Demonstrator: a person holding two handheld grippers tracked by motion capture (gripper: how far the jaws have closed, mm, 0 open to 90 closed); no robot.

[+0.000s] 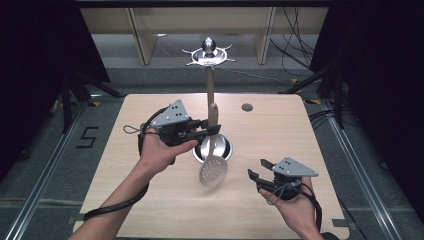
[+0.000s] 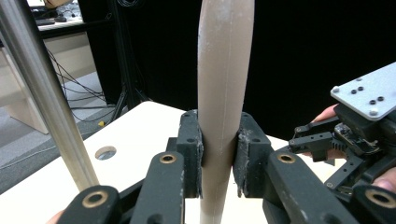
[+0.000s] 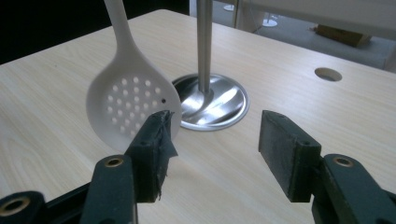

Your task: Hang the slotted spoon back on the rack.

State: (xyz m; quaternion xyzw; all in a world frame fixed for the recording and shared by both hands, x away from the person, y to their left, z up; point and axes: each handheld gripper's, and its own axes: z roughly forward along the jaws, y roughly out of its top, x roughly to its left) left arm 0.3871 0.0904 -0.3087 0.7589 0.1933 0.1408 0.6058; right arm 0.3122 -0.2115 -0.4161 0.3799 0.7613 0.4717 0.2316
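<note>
A pale perforated skimmer spoon [image 1: 214, 170] hangs upright over the table, head down, beside a metal stand. My left gripper [image 1: 212, 129] is shut on its handle [image 2: 224, 93], with both pads pressed against it, just in front of the stand's pole [image 2: 46, 102]. Low at the right, my right gripper [image 1: 256, 168] stands open with nothing between its jaws. From the right gripper view, the skimmer's head [image 3: 130, 102] hangs just beyond the left pad of that gripper [image 3: 215, 140], slightly above the tabletop.
The stand has a round steel base [image 1: 222, 146] at mid-table, a thin pole [image 1: 210, 85] and a hooked ring on top [image 1: 208, 54]. A cable hole [image 1: 247, 107] lies at the far side of the wooden table [image 1: 150, 200]. Dark curtains flank both sides.
</note>
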